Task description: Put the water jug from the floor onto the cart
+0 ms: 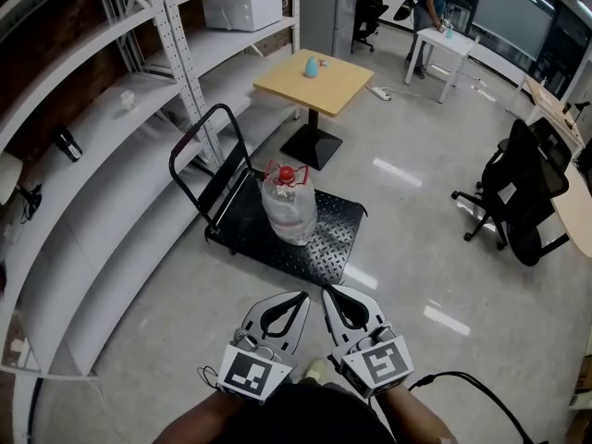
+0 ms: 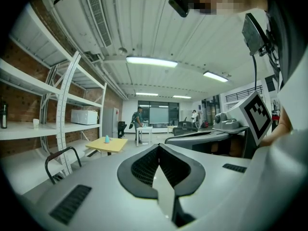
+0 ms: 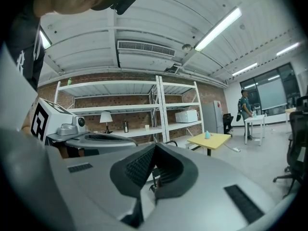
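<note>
A clear water jug (image 1: 289,206) with a red cap and red handle stands upright on the black deck of the flat cart (image 1: 340,239). The cart's black push handle (image 1: 197,165) rises at its left end. In the head view my left gripper (image 1: 301,296) and right gripper (image 1: 327,291) sit side by side at the bottom, a short way in front of the cart and apart from the jug. Both are shut with nothing between the jaws. The left gripper view shows its tips (image 2: 158,146) meeting, and the right gripper view shows the same (image 3: 155,145).
White metal shelving (image 1: 139,109) runs along the left, with a microwave (image 1: 242,9) on it. A yellow square table (image 1: 314,81) stands behind the cart. Black office chairs (image 1: 518,188) are at the right. A person stands at a white table (image 1: 444,44) far back.
</note>
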A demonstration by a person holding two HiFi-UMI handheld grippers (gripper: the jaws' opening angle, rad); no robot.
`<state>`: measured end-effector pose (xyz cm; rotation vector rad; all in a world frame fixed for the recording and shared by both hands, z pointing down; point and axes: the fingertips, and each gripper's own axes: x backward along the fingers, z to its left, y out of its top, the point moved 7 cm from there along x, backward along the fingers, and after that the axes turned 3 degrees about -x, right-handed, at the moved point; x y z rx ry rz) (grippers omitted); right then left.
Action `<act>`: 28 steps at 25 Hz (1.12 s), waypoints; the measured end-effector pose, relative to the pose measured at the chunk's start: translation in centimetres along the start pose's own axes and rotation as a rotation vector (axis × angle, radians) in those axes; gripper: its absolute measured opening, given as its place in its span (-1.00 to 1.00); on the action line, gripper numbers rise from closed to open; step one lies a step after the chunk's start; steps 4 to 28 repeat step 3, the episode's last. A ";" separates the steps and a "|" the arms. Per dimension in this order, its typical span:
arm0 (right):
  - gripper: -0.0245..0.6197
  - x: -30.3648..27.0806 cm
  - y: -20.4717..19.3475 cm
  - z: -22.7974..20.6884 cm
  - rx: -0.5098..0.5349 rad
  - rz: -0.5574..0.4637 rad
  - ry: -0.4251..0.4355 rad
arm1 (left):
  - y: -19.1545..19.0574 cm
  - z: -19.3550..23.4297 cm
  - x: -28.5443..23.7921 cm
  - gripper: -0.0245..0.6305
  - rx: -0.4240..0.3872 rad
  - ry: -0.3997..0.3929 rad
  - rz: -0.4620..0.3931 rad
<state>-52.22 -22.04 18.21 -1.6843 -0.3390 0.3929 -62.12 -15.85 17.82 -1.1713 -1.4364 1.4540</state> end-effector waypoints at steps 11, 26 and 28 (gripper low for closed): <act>-0.92 -0.2 0.2 1.1 0.008 0.001 0.002 | 0.2 0.3 0.9 -0.91 0.000 0.002 -0.006; -0.92 -0.2 0.2 1.1 0.008 0.001 0.002 | 0.2 0.3 0.9 -0.91 0.000 0.002 -0.006; -0.92 -0.2 0.2 1.1 0.008 0.001 0.002 | 0.2 0.3 0.9 -0.91 0.000 0.002 -0.006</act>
